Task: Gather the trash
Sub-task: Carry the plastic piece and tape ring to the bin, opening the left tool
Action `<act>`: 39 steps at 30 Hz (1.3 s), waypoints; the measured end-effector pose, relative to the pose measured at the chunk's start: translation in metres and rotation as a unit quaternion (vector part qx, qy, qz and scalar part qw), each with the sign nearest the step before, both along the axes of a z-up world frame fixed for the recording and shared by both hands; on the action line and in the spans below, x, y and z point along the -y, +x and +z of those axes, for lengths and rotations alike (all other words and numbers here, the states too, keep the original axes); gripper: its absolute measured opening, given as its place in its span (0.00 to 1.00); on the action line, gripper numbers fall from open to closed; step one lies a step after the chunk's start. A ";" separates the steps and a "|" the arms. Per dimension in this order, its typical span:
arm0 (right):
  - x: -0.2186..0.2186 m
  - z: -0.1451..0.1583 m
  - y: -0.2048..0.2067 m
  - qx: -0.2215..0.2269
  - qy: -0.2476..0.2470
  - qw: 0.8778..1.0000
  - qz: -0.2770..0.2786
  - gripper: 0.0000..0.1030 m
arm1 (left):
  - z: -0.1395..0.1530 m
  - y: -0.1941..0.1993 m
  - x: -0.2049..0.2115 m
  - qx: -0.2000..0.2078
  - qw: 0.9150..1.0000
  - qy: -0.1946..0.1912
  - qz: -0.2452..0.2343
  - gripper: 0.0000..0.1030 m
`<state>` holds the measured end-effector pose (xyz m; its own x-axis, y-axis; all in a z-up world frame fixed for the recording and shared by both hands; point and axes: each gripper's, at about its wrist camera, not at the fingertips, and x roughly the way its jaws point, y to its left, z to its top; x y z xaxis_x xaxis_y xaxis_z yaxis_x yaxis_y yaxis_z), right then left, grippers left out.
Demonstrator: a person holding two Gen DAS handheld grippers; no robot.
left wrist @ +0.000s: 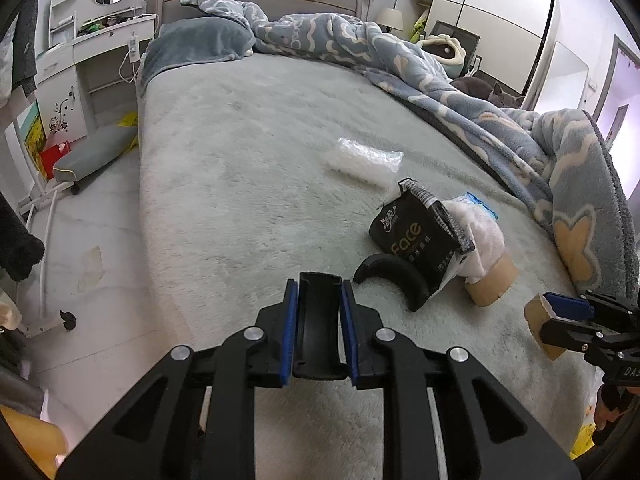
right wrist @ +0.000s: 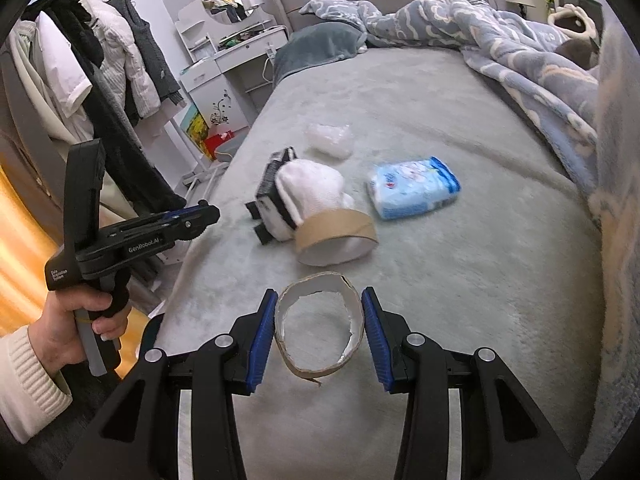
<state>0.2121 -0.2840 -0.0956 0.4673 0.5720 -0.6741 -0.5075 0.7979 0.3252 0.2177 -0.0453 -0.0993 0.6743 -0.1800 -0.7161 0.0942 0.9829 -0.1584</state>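
While the left gripper (left wrist: 319, 302) clamps a curved black plastic piece (left wrist: 319, 320), the right gripper (right wrist: 319, 322) squeezes a torn brown cardboard tape ring (right wrist: 319, 322); remaining trash lies at twelve o'clock on the grey bed (right wrist: 460, 280).

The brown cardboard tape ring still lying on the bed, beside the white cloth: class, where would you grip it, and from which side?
Grip the cardboard tape ring across its thin wall at the upper rim, one finger inside the hollow and one outside. It lies tilted with its open end facing the right gripper, so come from the near side, above. The white cloth leans on its far side.
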 end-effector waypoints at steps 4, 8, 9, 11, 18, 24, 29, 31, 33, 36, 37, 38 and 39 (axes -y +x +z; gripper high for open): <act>-0.011 0.004 0.001 -0.002 0.008 1.000 0.007 0.42 | 0.003 -0.007 -0.004 -0.001 1.000 0.004 0.001 0.22; -0.026 0.015 -0.004 0.005 0.012 1.000 0.021 0.42 | 0.009 -0.017 -0.011 0.002 1.000 0.002 0.003 0.22; -0.030 0.018 -0.005 0.006 0.012 1.000 0.025 0.42 | 0.010 -0.018 -0.012 0.002 1.000 0.001 0.003 0.22; -0.039 0.023 -0.006 0.009 0.012 0.999 0.032 0.42 | 0.012 -0.023 -0.015 0.002 1.000 0.004 0.001 0.22; -0.072 0.029 -0.011 0.012 0.001 0.998 0.054 0.42 | 0.012 -0.039 -0.029 -0.013 1.000 0.015 0.004 0.22; -0.098 0.034 -0.017 0.015 -0.007 0.997 0.074 0.42 | 0.006 -0.057 -0.053 -0.032 0.999 0.009 0.027 0.22; -0.118 0.039 -0.023 0.017 -0.006 0.996 0.089 0.42 | -0.006 -0.071 -0.067 -0.050 0.998 0.012 0.037 0.22; -0.130 0.040 -0.026 0.019 -0.014 0.995 0.099 0.42 | -0.010 -0.075 -0.074 -0.057 0.997 0.012 0.044 0.22; -0.140 0.040 -0.029 0.017 -0.016 0.994 0.106 0.42 | -0.015 -0.080 -0.085 -0.066 0.996 0.014 0.052 0.22; -0.157 0.038 -0.031 0.014 -0.021 0.993 0.118 0.42 | -0.025 -0.086 -0.102 -0.086 0.994 0.022 0.070 0.22; -0.161 0.038 -0.031 0.012 -0.021 0.992 0.121 0.42 | -0.030 -0.088 -0.108 -0.094 0.992 0.021 0.077 0.22; -0.169 0.037 -0.032 0.010 -0.022 0.992 0.126 0.42 | -0.036 -0.091 -0.117 -0.105 0.990 0.021 0.086 0.22; -0.174 0.036 -0.033 0.009 -0.024 0.991 0.130 0.42 | -0.039 -0.093 -0.121 -0.112 0.989 0.020 0.091 0.22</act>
